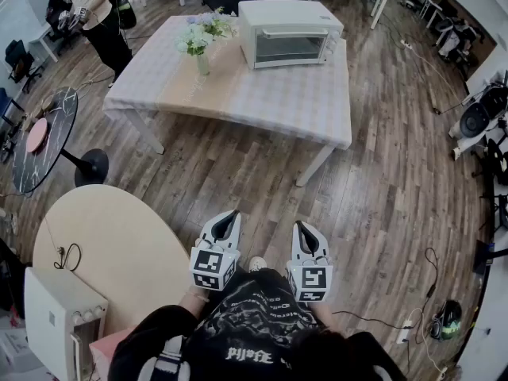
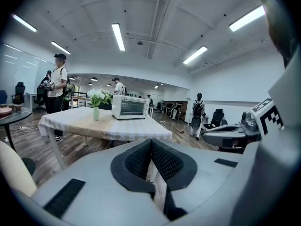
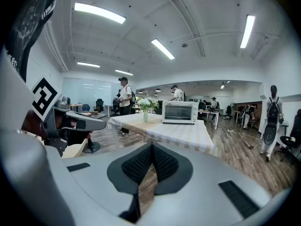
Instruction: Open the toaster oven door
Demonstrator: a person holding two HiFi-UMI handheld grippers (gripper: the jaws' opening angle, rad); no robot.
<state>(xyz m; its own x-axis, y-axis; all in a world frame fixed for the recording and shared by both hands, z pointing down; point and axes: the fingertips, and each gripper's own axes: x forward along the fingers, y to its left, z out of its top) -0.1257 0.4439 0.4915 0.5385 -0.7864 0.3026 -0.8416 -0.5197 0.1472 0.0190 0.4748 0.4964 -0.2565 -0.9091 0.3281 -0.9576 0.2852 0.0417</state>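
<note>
Closest in, held low against the person's body, the left tongs [image 1: 230, 215] and the right tongs [image 1: 300, 225] point forward side by side. Each gripper view shows its ribbed pads pressed together with nothing between them, so both are fully narrow and empty. Ahead of them lies a stretch of bare wooden floor [image 1: 262, 177], with a round beige table [image 1: 119, 236] just to the left. Well beyond that stands the cloth-covered counter [image 1: 270, 94], and on its far part sits the white toaster oven [image 1: 287, 34], its glass door [image 1: 290, 48] shut and facing this way. A vase of flowers [image 1: 198, 44] stands just beside the oven on its left. The task looks not yet begun: the whole approach remains. The likely trouble is arriving with the pads together, which would only bump the door instead of gripping it. Whatever handle the door has is too small to make out from here. A hard pull could also drag the oven across the cloth, and a wide left-side reach could tip the vase.
</note>
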